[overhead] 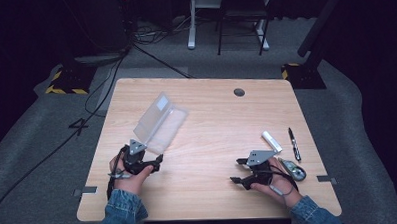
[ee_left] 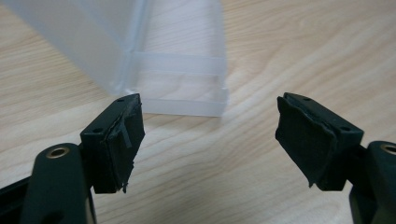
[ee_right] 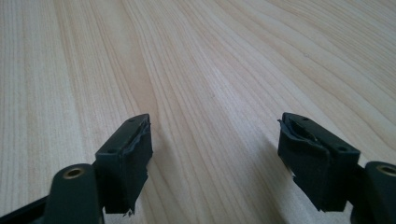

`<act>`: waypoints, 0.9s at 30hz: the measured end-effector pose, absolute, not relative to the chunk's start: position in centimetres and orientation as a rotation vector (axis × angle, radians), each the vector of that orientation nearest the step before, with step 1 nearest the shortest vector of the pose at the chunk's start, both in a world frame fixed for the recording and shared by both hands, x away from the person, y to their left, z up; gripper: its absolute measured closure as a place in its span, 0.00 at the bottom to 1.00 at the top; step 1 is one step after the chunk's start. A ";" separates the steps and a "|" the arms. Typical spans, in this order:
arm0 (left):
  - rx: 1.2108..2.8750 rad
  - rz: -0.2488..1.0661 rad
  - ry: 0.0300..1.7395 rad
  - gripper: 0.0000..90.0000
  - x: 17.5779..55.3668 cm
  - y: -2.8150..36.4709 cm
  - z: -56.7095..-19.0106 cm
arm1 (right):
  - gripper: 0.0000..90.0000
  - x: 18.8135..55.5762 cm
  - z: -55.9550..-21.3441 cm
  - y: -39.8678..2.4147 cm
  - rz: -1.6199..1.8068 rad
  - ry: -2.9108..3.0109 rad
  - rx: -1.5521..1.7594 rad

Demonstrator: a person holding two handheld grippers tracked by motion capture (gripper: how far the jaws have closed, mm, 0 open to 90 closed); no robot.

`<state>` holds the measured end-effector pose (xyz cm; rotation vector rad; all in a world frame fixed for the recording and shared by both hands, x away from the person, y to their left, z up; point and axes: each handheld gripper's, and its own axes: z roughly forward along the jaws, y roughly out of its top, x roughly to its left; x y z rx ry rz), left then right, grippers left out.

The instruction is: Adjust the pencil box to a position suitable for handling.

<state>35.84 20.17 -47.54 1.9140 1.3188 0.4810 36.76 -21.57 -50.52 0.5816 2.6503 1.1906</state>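
On table (overhead: 207,141), both tongs apart & empty: left tongs (overhead: 147,163) near clear plastic case (overhead: 159,124), right tongs (overhead: 240,171) over bare wood.

A dim room, grey carpet (overhead: 32,133), white desk frame (overhead: 203,17) behind.

Both forearms come in over the near edge of the table (overhead: 209,191). The left gripper (overhead: 147,156) sits near the left side, jaws apart with nothing between them. The right gripper (overhead: 238,170) sits near the right side, jaws spread wide, empty.
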 end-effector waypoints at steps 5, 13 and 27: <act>1.869 0.505 1.395 0.28 36.5 21.4 -47.8 | 0.29 36.7 -50.5 -21.6 1.190 2.648 0.583; 1.831 0.485 1.476 0.32 38.3 22.1 -48.5 | 0.29 36.6 -50.5 -21.6 1.189 2.643 0.587; 1.773 0.512 1.520 0.32 40.9 20.8 -48.9 | 0.29 36.3 -50.5 -21.8 1.183 2.625 0.625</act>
